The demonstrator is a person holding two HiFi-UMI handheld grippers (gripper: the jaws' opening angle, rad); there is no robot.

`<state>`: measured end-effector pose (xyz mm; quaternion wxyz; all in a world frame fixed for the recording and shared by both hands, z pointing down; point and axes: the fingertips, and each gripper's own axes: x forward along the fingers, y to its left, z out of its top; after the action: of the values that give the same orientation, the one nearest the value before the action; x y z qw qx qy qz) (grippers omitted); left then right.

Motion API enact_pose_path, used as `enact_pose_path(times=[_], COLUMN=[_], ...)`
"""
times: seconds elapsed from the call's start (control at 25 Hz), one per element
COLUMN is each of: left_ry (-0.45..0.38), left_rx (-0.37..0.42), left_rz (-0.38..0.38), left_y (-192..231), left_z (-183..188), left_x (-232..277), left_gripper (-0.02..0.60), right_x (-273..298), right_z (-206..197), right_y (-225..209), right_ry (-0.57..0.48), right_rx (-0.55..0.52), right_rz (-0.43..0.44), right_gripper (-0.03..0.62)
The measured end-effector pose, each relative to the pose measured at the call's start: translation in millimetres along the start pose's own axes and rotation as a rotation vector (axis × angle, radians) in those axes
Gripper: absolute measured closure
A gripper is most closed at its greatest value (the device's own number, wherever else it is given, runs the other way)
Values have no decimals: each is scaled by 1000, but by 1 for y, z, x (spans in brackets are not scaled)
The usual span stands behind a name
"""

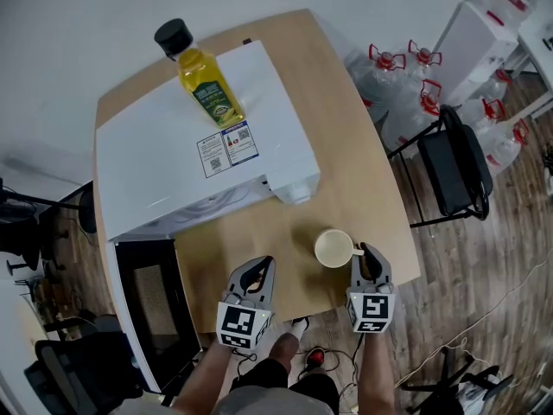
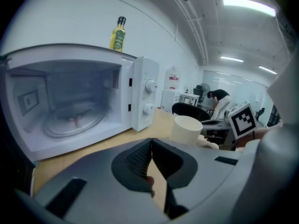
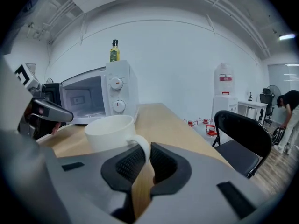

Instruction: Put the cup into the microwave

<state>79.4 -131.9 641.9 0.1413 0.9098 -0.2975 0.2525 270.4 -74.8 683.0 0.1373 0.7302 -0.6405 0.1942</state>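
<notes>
**Cup pinched by handle, microwave open**

Head view: cup (image 1: 333,248) stands on bench (image 1: 371,188), near microwave (image 1: 199,158), whose door (image 1: 151,309) is swung wide.
Left gripper view: left gripper (image 2: 151,141) closed, empty.
Right gripper view: right gripper (image 3: 145,154) clamps handle (image 3: 141,148). My judgement: lift level and pinch firmly, since the cup may pivot

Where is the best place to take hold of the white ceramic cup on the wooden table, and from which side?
Grip the white ceramic cup by its loop handle, coming from the cup's right. The handle sticks out sideways toward the right gripper and is thin enough for its jaws, which are pinching it.
</notes>
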Motion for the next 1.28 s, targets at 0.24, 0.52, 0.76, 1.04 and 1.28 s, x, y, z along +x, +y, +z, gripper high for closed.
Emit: enact_pose_path(times=[0.24, 0.52, 0.76, 1.04, 1.28], left_ry=[-13, -55, -100, -158, -208], left_rx=[-7, -24, -43, -61, -83], left_rz=[17, 45, 88, 161, 235], left_y=[9, 20, 35, 60, 84], left_z=[3, 14, 26, 40, 47], left_x=[-7, -27, -57, -103, -134], left_gripper=[558, 558, 558, 558, 558], right_x=[2, -5, -14, -20, -13], right_z=[5, 28, 58, 89, 111], right_y=[8, 38, 70, 116, 155], right_ry=[-1, -7, -24, -40, -58], right_rx=[7, -11, -45, -60, -74], right_rz=[13, 79, 119, 192, 256], right_gripper=[556, 559, 559, 559, 559])
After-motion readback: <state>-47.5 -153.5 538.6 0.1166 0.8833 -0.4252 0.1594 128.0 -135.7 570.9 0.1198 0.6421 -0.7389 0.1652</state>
